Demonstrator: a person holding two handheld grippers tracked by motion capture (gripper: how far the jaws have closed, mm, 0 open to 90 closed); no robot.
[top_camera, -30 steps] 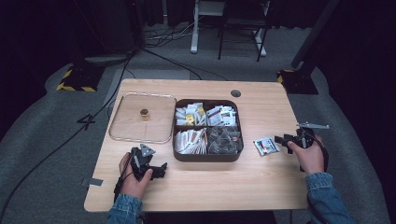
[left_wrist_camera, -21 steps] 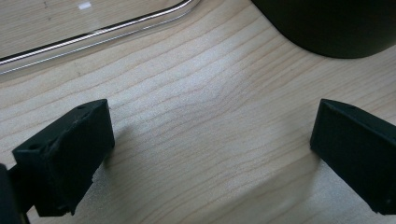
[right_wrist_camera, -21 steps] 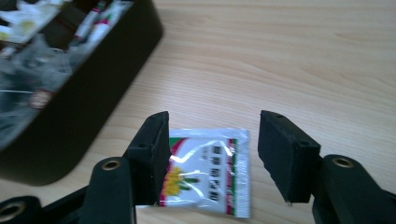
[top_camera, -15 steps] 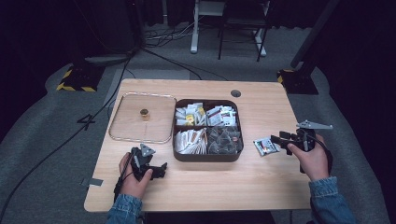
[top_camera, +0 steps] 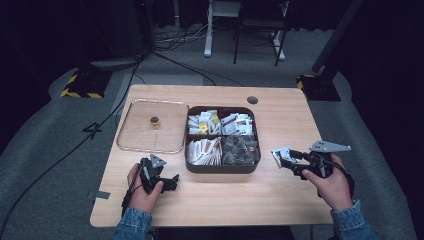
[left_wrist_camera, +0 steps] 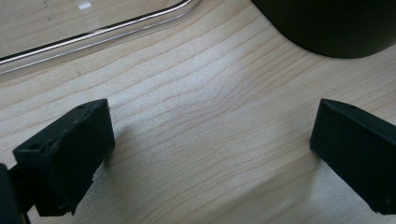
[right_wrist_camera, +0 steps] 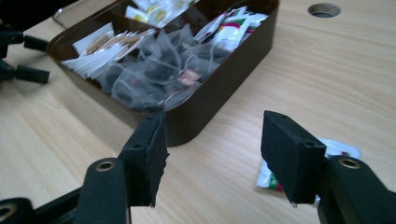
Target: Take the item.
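Right gripper [right_wrist_camera: 212, 161] jaws released beside sachet [top_camera: 281, 154], likely lining up; left gripper [left_wrist_camera: 212, 154] jaws released, parked on bench [top_camera: 225, 200].

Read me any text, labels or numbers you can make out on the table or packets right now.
"4": marking on the grey floor, left of the table.
Packets in the brown box: printed, too small and blurred to read.
Tag on a mesh tea bag: has a mark, blurred, unreadable.
Loose packet on the table by the right gripper: red and green print, no legible words.
Nothing else readable.
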